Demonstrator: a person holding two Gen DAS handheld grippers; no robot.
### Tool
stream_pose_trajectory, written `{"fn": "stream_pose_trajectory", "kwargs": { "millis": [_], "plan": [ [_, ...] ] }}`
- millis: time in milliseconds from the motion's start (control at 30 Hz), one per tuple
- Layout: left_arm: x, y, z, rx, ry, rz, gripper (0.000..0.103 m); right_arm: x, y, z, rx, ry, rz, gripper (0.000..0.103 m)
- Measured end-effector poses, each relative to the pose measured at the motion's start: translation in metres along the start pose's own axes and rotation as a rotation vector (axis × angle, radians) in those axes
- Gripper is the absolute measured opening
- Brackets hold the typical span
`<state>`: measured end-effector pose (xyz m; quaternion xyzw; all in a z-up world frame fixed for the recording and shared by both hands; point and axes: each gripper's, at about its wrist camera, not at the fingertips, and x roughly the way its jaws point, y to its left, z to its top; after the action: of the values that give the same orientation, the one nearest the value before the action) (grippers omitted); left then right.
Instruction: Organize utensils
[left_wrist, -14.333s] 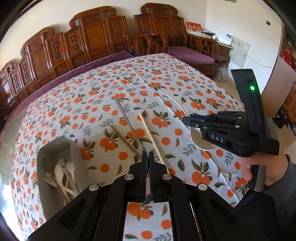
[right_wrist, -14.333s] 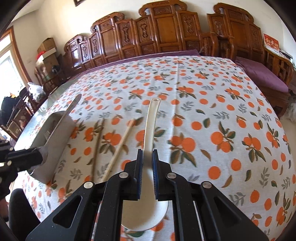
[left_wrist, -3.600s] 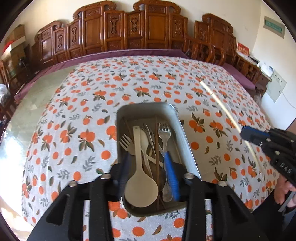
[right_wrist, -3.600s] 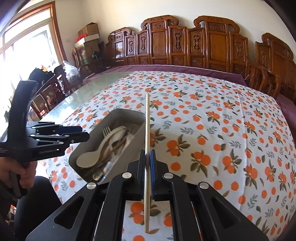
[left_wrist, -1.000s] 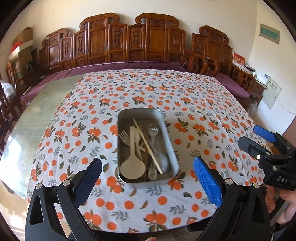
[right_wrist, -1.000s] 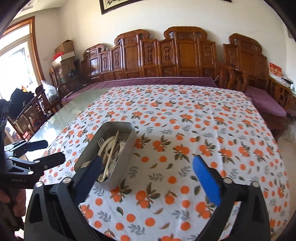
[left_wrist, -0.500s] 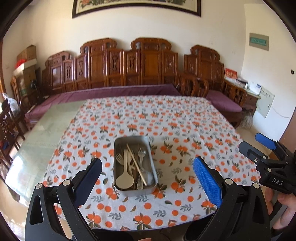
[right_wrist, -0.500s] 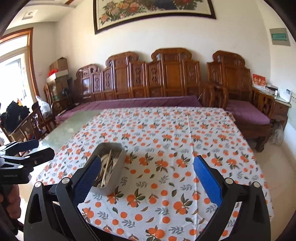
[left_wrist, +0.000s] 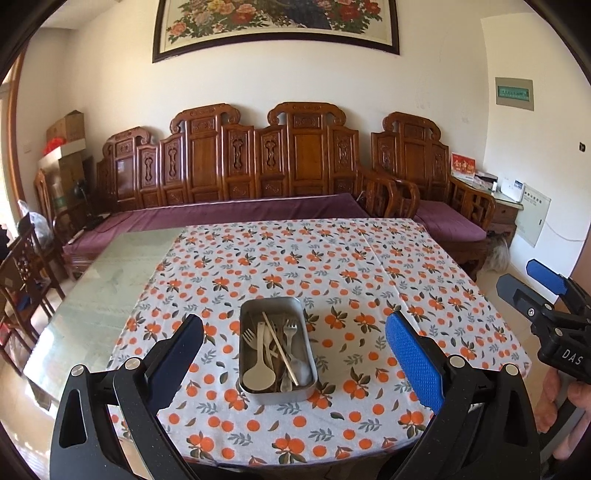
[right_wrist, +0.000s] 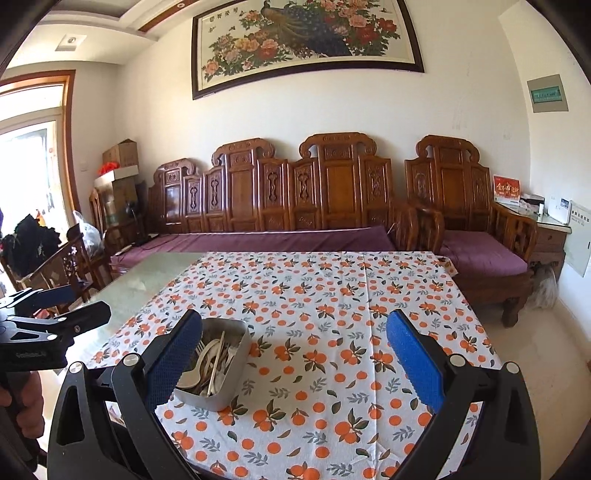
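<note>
Two grippers, both spread wide and empty: in the left wrist view the left gripper (left_wrist: 293, 356) frames the metal tray (left_wrist: 309, 386) at lower centre, holding spoon (left_wrist: 259, 374), forks and chopstick (left_wrist: 279, 348). In the right wrist view the right gripper (right_wrist: 293, 356) shows the tray lower left on the tablecloth (right_wrist: 332, 295), which bears no loose utensil. Sorting appears finished; the next move calls only for withdrawal.

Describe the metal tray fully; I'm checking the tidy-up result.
The tray is a rectangular tin with rounded corners, dull grey metal by its look, open-topped and lying flat on the orange-print tablecloth near the table's front edge. Inside lie pale forks, a cream spoon with its bowl toward the camera, and a chopstick crossing diagonally on top. Nothing else touches it; both grippers are open and held back from it.
</note>
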<state>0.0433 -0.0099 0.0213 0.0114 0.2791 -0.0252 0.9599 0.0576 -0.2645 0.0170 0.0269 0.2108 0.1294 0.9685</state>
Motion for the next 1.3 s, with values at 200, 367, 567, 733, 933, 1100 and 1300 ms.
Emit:
{"fn": "stream_pose_trajectory", "kwargs": {
  "millis": [200,367,567,733,933,1100,1300],
  "plan": [
    [-0.0028,0.0007,-0.0003,-0.005,-0.013,0.011,0.095,0.0001,0.0002,0.0007,0.001,-0.004,-0.003,0.1],
    [-0.0049,0.0011,0.0,-0.007,-0.016,0.014,0.095,0.0001,0.0,-0.0001,0.0,-0.005,-0.002,0.1],
    [-0.0057,0.0014,0.0004,-0.009,-0.019,0.018,0.095,0.0006,0.0002,-0.0009,0.0,-0.005,0.0,0.1],
    [-0.0058,0.0014,0.0003,-0.012,-0.019,0.018,0.095,0.0004,0.0011,-0.0021,-0.002,-0.003,0.002,0.1],
    [-0.0058,0.0018,0.0003,-0.014,-0.019,0.017,0.095,0.0007,0.0027,-0.0019,-0.005,-0.003,0.006,0.1],
    [-0.0052,0.0018,-0.0002,-0.014,-0.02,0.018,0.095,0.0008,0.0029,-0.0019,-0.005,-0.004,0.007,0.1],
    [-0.0053,0.0011,0.0002,-0.017,-0.023,0.016,0.095,0.0008,0.0029,-0.002,-0.004,-0.003,0.007,0.1]
  ]
}}
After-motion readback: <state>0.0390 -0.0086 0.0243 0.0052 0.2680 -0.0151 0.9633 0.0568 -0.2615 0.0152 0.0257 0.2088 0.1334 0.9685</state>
